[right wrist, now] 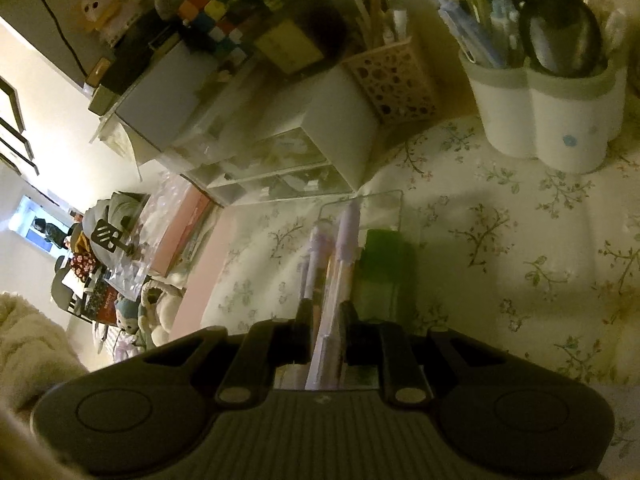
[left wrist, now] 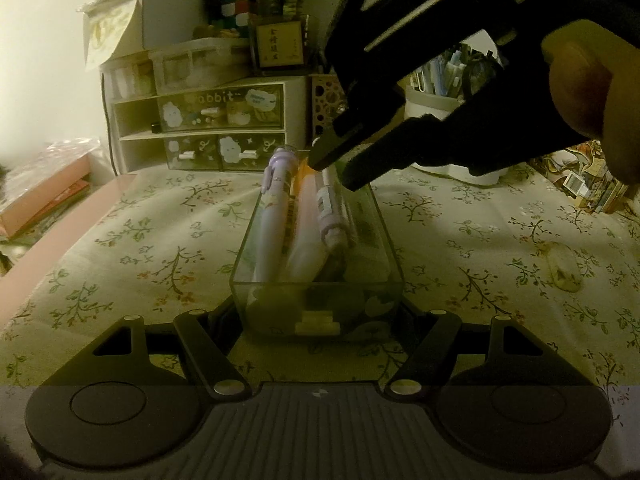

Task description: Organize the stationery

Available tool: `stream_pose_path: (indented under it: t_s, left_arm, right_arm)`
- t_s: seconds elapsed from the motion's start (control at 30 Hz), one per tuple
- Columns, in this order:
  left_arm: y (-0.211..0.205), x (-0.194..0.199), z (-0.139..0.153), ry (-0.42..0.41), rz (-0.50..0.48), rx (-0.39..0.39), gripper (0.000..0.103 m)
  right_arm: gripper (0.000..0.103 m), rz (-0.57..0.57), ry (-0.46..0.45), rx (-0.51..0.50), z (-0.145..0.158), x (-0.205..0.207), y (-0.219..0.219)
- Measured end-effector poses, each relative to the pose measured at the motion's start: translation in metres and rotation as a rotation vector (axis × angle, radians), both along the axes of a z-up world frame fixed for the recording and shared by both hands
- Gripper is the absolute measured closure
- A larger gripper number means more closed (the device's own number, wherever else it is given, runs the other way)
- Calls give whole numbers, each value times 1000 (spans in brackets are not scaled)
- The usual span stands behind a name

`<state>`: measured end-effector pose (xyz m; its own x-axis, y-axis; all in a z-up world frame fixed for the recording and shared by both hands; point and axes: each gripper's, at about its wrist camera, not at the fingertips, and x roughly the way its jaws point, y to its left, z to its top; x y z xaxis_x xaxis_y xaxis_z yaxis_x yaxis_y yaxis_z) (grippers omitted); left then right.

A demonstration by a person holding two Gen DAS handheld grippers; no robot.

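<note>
The clear drawer (left wrist: 316, 280) sits on the counter (left wrist: 120, 248), out in front of the drawer unit (left wrist: 200, 128); the left gripper (left wrist: 316, 322) clamps the drawer's near end, likely to steady it. Over the drawer's far end, the right gripper (left wrist: 334, 168) pinches a pen (right wrist: 334, 300) narrowly, its length lying along the drawer, seemingly so it settles beside the pens (left wrist: 280, 216) already inside.

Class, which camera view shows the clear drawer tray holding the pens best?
The left wrist view: the clear tray lies whole and centred, pens inside. The right wrist view shows only its far end, blurred, behind the right gripper.
</note>
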<state>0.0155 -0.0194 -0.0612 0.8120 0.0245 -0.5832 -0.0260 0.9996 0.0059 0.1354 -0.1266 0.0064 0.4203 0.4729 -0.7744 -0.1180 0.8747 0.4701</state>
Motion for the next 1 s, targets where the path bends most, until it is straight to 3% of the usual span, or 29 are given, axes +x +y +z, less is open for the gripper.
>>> stream_pose_path:
  t_s: [0.33,0.53,0.73,0.83,1.0]
  left_arm:
    - [0,0,0,0,-2,1,30]
    - [0,0,0,0,-7,-1,31]
    - [0,0,-1,-1,-13,-1,31]
    - [-1,0,-1,-1,-17,-1,31]
    - [-1,0,-1,-1,-19,-4,31]
  right_arm:
    - [88,-18,-21,24,-2,-3,-20]
    - [80,-68,-56,0,1,-13,-42]
    - [75,-178,-110,-79,11,-35,-86]
    - [69,-260,-150,-158,20,-46,-115]
    - [68,-338,-152,-319,18,-54,-147]
